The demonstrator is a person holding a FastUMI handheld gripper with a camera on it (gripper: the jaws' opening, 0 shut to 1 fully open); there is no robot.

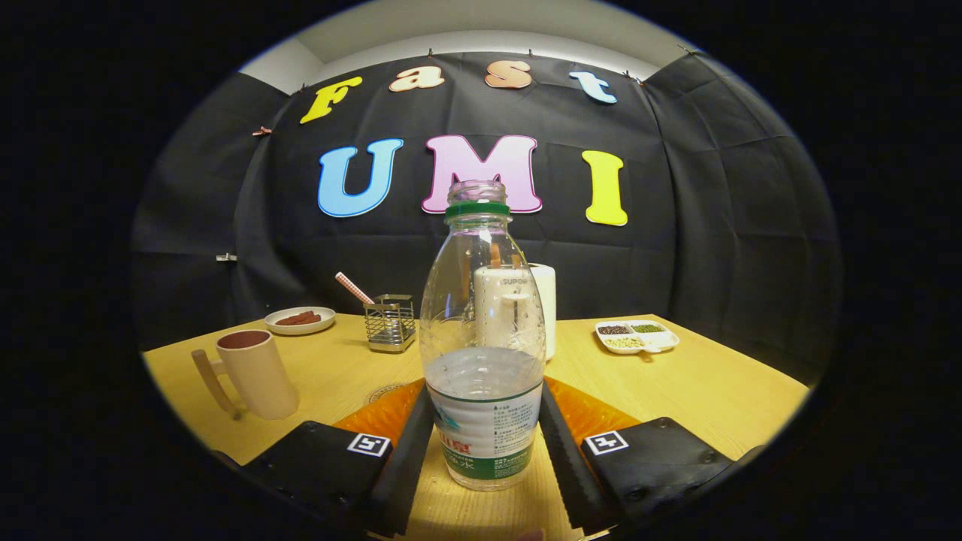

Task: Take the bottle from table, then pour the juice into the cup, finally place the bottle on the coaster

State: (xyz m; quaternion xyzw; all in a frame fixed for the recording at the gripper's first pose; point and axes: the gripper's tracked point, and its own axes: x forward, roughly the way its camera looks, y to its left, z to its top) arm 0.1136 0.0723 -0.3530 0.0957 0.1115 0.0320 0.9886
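- Currently the gripper [485, 443] has both fingers pressed on the sides of the bottle [483, 353], clamped at its label.
- Bottle upright, uncapped, base on or just above the table [699, 383]; cannot tell which. Clear liquid fills it partway.
- Cup [254, 372] stands left of the fingers, near, handle pointing away from the bottle.
- Coaster [383, 392] partly visible just behind the left finger.
- Beyond: white jug [526, 300] directly behind bottle, wire rack [390, 323], plate [301, 319], divided dish [636, 336].

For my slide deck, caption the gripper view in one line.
Gripper fingers flank an uncapped bottle standing on the table, cup nearby.
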